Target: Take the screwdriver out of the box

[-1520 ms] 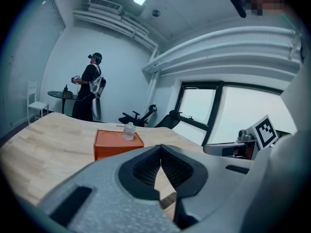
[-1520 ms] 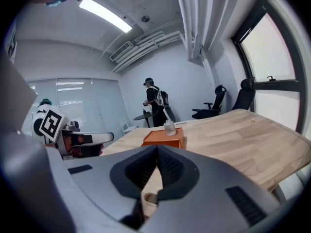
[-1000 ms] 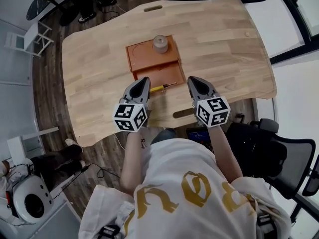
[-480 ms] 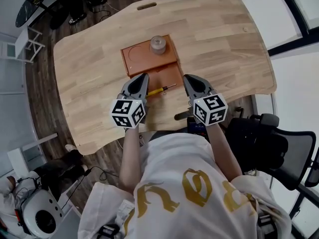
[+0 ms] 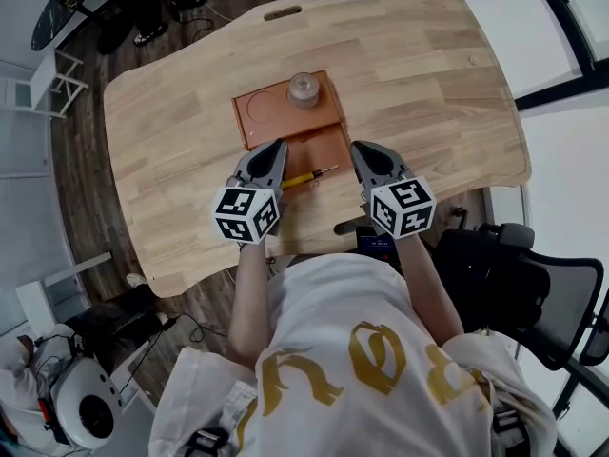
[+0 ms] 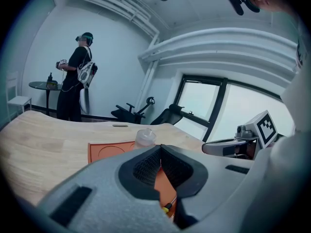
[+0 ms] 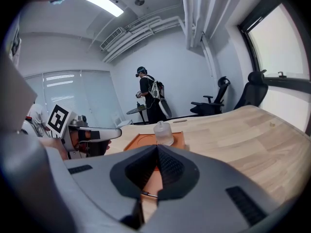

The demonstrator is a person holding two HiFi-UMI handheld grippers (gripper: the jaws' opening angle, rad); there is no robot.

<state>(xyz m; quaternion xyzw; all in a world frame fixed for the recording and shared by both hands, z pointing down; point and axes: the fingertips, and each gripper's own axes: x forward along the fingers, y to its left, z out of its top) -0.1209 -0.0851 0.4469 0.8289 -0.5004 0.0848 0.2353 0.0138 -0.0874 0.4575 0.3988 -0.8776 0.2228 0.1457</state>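
Observation:
An orange box [image 5: 285,122] lies on the wooden table [image 5: 428,93], with a clear bottle [image 5: 304,89] standing in its far part. The screwdriver [image 5: 306,176], yellow handle to the left and thin shaft to the right, lies along the box's near edge, between my two grippers. My left gripper [image 5: 274,150] is shut and empty just left of the handle. My right gripper [image 5: 363,152] is shut and empty just right of the shaft tip. The left gripper view shows its closed jaws [image 6: 160,147] above the handle [image 6: 167,207]. The right gripper view shows its jaws [image 7: 157,146] closed above the shaft [image 7: 149,194].
The table has a slot [image 5: 350,225] cut near its front edge and another slot [image 5: 287,12] at the far side. A black office chair [image 5: 519,284] stands at my right. A person [image 6: 77,76] stands beyond the table by a small round table [image 6: 46,85].
Both grippers have edged forward toward the box, their tips now level with the screwdriver on either side. Both stay shut; the screwdriver has not moved.

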